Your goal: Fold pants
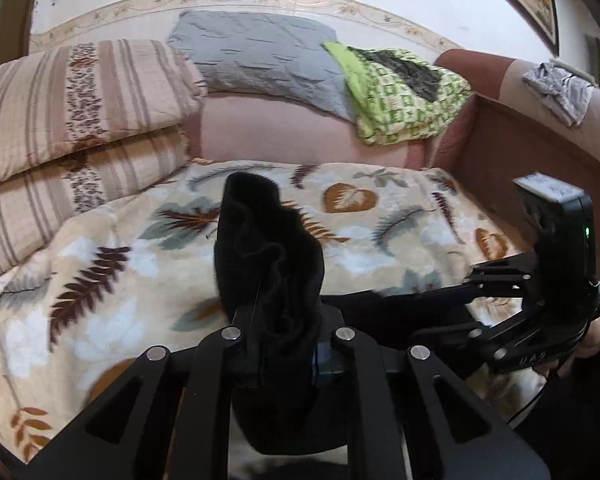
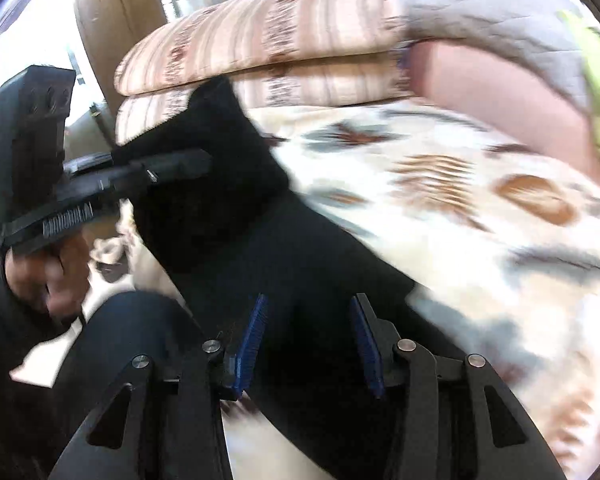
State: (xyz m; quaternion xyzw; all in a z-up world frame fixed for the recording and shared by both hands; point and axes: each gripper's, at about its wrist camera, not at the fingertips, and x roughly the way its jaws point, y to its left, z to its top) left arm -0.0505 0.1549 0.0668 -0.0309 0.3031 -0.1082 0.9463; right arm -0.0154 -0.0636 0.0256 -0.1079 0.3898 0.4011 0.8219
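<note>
Left tongs (image 1: 288,344): we see them clamped on a bunched edge of the black fleece pants (image 1: 268,264), the cloth rising in a crumpled peak above the pinch. Held this way, one end of the garment is lifted clear of the bed, presumably so that it can be carried over the rest.

Right tongs (image 2: 308,344): their blue ribbed pads (image 2: 252,344) stand apart, with black cloth lying in the gap between them; we see no pad pressing on it, so we judge that this side has no grip yet. From the left wrist view the same tongs reach in from the right, near the pants, held by a hand (image 1: 592,336).

Pants: they run from the left tongs down across the cream blanket printed with brown and grey leaves (image 1: 380,220), which covers the bed; the lower part lies under the right tongs. The right wrist view is blurred, so the fold line cannot be told.

Surroundings: two striped beige pillows (image 1: 80,120) stacked at the left, a grey quilted cover (image 1: 260,52) and a green patterned cloth (image 1: 400,96) behind, all well apart from the pants, leaving the blanket free as a folding surface.
</note>
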